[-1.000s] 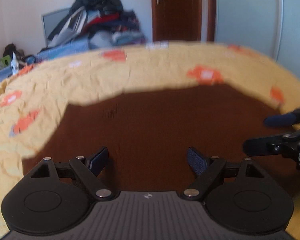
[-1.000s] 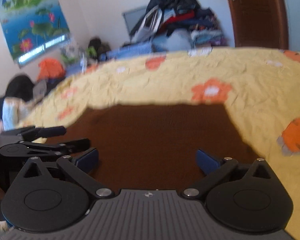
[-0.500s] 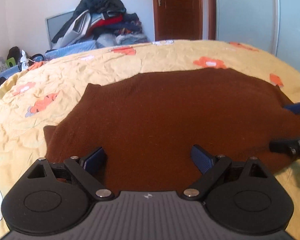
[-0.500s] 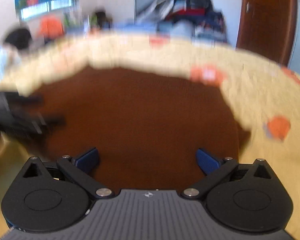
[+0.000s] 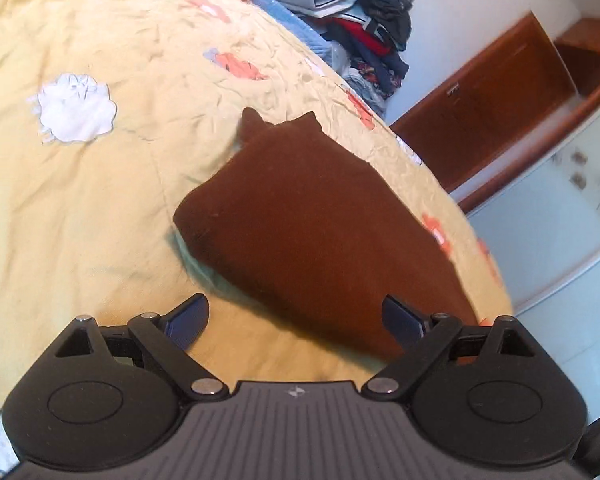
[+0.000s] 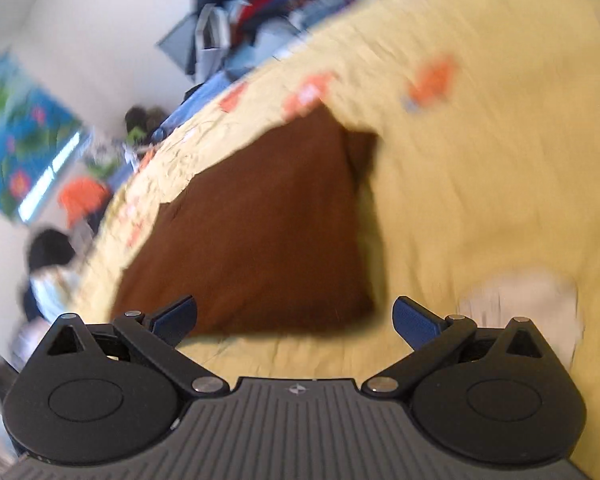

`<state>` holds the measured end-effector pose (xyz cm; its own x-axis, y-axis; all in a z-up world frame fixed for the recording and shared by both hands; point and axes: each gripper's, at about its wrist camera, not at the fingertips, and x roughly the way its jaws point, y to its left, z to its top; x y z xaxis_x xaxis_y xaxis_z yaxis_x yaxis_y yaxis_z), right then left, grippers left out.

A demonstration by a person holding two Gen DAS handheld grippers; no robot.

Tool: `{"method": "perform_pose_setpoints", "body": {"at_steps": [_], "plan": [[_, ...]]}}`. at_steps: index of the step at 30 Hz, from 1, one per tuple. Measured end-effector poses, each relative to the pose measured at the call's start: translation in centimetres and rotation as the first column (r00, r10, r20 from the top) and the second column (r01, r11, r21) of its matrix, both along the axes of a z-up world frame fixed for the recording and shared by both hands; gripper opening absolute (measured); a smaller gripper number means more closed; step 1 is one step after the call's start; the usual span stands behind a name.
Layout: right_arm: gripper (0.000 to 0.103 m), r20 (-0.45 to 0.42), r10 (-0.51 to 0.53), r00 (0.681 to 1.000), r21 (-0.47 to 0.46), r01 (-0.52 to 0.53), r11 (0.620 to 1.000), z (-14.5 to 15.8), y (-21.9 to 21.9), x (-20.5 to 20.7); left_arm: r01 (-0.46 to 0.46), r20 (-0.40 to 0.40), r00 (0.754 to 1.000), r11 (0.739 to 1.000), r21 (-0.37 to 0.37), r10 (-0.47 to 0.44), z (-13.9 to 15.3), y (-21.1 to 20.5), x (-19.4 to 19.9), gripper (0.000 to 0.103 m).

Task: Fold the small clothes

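Your left gripper (image 5: 296,320) has its jaws spread wide with nothing between them; its blue pads (image 5: 188,316) hang over the yellow bedspread (image 5: 80,208), and the right-hand pad overlaps the near edge of the brown garment (image 5: 320,232) in the picture, though you cannot tell from this view whether it touches the cloth. Your right gripper (image 6: 294,320) is likewise wide open and empty, its pads (image 6: 414,322) hanging at the near edge of the same brown garment (image 6: 256,232) (this view is badly smeared, so fine contact is not readable). The garment lies flat on the bedspread (image 6: 480,168) as a folded, roughly four-sided shape, with two small points of fabric sticking out at its far end in the left wrist view. Both views are strongly tilted. The bedspread is crumpled and printed with orange flowers (image 5: 240,66) and a white flower (image 5: 74,108) to the left of the garment. Beyond the bed, a heap of mixed clothes (image 5: 364,24) is piled against the white wall, and a brown wooden door (image 5: 492,92) stands to the right of it. In the right wrist view the same clothes pile (image 6: 252,12) shows at the top, and a blue poster with green and red shapes (image 6: 24,132) hangs on the wall at left, with blurred clutter below it.
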<state>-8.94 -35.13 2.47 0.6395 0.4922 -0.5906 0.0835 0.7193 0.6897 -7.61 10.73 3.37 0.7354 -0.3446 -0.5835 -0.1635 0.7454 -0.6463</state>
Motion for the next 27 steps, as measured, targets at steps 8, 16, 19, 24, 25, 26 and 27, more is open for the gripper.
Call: {"method": "perform_pose_setpoints", "body": {"at_steps": [8, 16, 19, 24, 25, 26, 27], "plan": [[0.043, -0.018, 0.059, 0.998, 0.152, -0.055, 0.987, -2.3, 1.5, 4.5, -0.065, -0.070, 0.995, 0.998, -0.002, 0.065, -0.1, -0.8, 5.2, 0.027], [0.017, -0.004, 0.112, 0.994, -0.117, -0.111, 0.987, -0.5, -0.5, 4.1, 0.078, -0.054, 0.996, 0.986, 0.146, -0.070, 0.2, 0.6, 5.1, 0.015], [0.021, 0.006, 0.121, 0.993, -0.086, -0.120, 0.989, -1.3, -0.7, 3.3, 0.102, -0.011, 0.995, 0.955, 0.278, -0.103, 1.2, -1.0, 3.6, 0.020], [0.080, 0.107, 0.034, 0.994, -0.233, -0.008, 0.972, 2.7, -0.4, 1.1, 0.049, 0.138, 0.978, 0.821, 0.569, -0.155, 4.3, -3.9, -1.6, 0.037], [0.080, 0.147, 0.037, 0.988, -0.271, 0.004, 0.963, 3.7, 0.0, 0.8, 0.044, 0.178, 0.966, 0.799, 0.599, -0.187, 4.7, -4.8, -2.4, 0.045], [0.080, 0.181, 0.046, 0.982, -0.295, 0.010, 0.955, 4.5, 0.7, 0.7, 0.052, 0.211, 0.950, 0.784, 0.618, -0.229, 5.1, -5.7, -2.9, 0.067], [0.080, 0.213, 0.059, 0.975, -0.303, 0.009, 0.953, 5.1, 1.5, 1.0, 0.055, 0.242, 0.933, 0.771, 0.634, -0.265, 5.3, -6.7, -3.2, 0.081]]}}
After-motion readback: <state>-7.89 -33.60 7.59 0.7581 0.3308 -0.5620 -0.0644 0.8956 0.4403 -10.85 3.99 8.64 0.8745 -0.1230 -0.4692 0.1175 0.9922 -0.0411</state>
